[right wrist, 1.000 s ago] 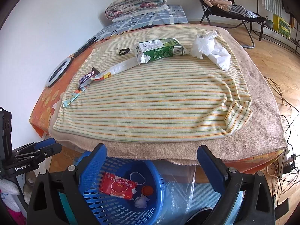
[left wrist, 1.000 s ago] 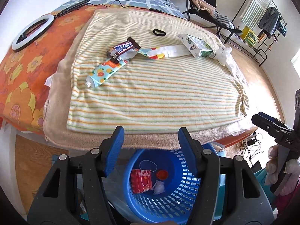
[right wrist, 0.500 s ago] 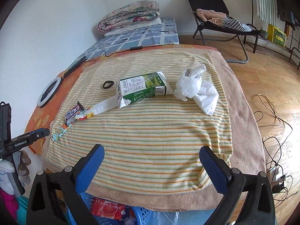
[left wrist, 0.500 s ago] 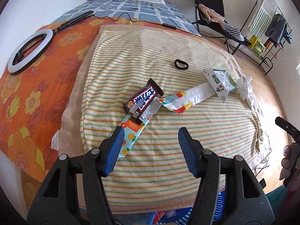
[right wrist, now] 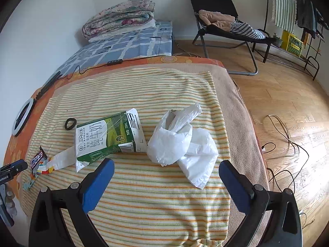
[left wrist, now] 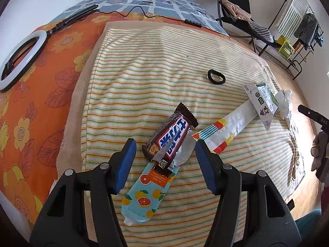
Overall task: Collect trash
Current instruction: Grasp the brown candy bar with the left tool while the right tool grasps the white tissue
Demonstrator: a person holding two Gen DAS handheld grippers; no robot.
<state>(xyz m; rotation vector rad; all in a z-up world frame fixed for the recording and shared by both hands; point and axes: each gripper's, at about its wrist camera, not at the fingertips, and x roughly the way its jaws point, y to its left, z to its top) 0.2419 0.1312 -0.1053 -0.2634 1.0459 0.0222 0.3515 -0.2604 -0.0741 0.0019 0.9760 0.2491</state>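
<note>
The left hand-held gripper [left wrist: 164, 154] and right hand-held gripper [right wrist: 166, 177] both hang released and empty, so I judge everything remains uncollected on the bed [right wrist: 144, 205]: candy wrapper [left wrist: 170, 138] at the left's twelve o'clock, plastic bag [right wrist: 181, 144] at the right's.

A brown candy bar wrapper [left wrist: 172, 133] with white and blue lettering lies flat on the striped cloth, its lower end overlapping a flattened light-blue tube [left wrist: 147, 191] printed with citrus slices. Just beside them, a long white wrapper [left wrist: 224, 126] with colourful patches stretches toward a green and white milk carton [right wrist: 107, 136], which lies on its side, dented, with its top flap open. A crumpled white plastic bag [right wrist: 183, 144] sits touching the carton's far end.
</note>
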